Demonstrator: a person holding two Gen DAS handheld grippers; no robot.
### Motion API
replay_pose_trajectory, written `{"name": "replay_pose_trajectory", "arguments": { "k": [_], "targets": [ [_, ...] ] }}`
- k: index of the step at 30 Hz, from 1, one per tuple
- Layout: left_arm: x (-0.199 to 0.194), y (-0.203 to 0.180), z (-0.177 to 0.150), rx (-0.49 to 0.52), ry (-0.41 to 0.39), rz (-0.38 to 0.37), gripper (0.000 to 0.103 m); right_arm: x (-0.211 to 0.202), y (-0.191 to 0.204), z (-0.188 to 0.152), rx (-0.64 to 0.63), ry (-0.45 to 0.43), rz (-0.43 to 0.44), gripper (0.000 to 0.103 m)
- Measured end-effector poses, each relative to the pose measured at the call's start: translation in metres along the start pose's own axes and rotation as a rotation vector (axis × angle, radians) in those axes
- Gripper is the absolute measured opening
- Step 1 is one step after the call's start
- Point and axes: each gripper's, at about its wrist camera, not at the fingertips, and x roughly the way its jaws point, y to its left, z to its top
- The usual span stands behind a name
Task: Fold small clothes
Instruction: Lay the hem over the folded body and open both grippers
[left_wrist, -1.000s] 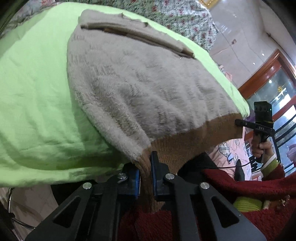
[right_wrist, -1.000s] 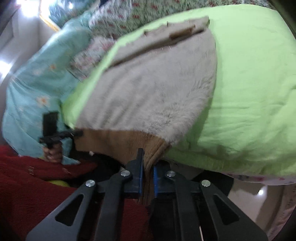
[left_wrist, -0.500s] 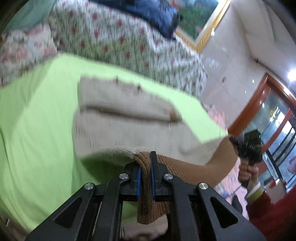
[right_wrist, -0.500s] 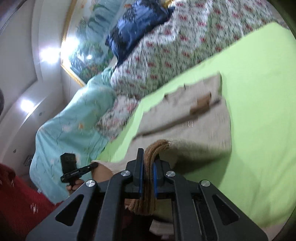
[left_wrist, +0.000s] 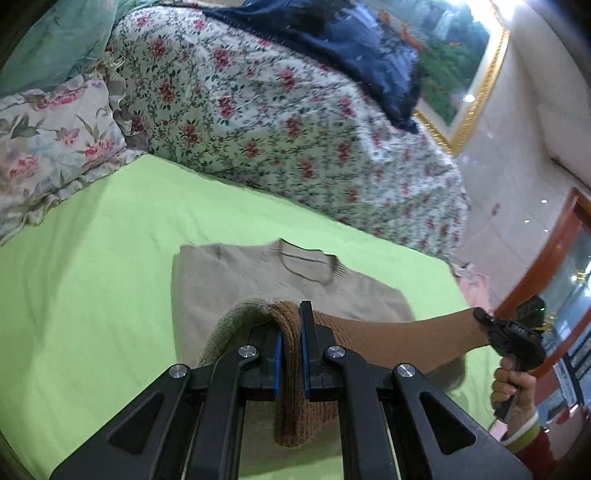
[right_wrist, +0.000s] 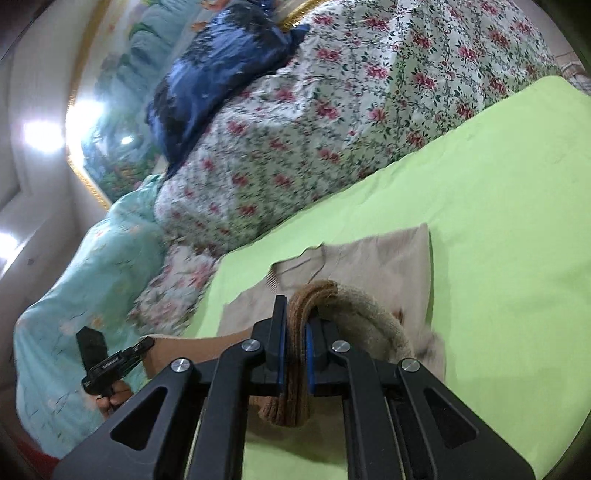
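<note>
Both grippers clamped tight on the sweater's brown ribbed hem (left_wrist: 291, 354): left gripper (left_wrist: 291, 350) on one corner, right gripper (right_wrist: 295, 354) on the other. Beige sweater (left_wrist: 236, 280) lies frame centre on the green sheet (left_wrist: 92, 277), collar (left_wrist: 306, 264) at the far end. Advice: carry the hem forward level, keep it taut between the corners, land it square on the collar, then release.

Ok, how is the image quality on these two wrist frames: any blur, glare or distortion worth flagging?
Left wrist view: mostly sharp, the beige knitted sweater and green bedsheet crisp; heavy fisheye bending; a small glare spot on the gold-framed painting.
Right wrist view: softer, with motion smear across the floral quilt and teal quilt; blown-out light glare at left; the sweater's brown ribbed hem stays sharp.
</note>
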Motion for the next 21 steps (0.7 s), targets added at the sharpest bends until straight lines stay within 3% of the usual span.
{"name": "replay_pose_trajectory", "arguments": {
  "k": [7, 14, 16, 18, 20, 21],
  "targets": [
    [0.079, 0.023, 0.015, -0.032, 0.066, 0.074, 0.007, 0.069, -0.03, 0.027, 0.04, 0.045, -0.119, 0.01],
    [0.141, 0.057, 0.001, -0.08, 0.166, 0.143, 0.011, 0.123, -0.064, 0.019, 0.062, 0.121, -0.245, 0.01],
    [0.147, 0.061, -0.005, -0.092, 0.185, 0.146, 0.012, 0.128, -0.071, 0.014, 0.082, 0.139, -0.277, 0.014],
    [0.142, 0.061, -0.01, -0.096, 0.194, 0.137, 0.02, 0.121, -0.071, 0.011, 0.097, 0.132, -0.287, 0.024],
    [0.129, 0.056, -0.018, -0.097, 0.192, 0.118, 0.045, 0.105, -0.062, 0.009, 0.087, 0.092, -0.309, 0.04],
    [0.123, 0.051, -0.022, -0.095, 0.19, 0.11, 0.048, 0.097, -0.056, 0.008, 0.073, 0.066, -0.32, 0.041]
  ]
}}
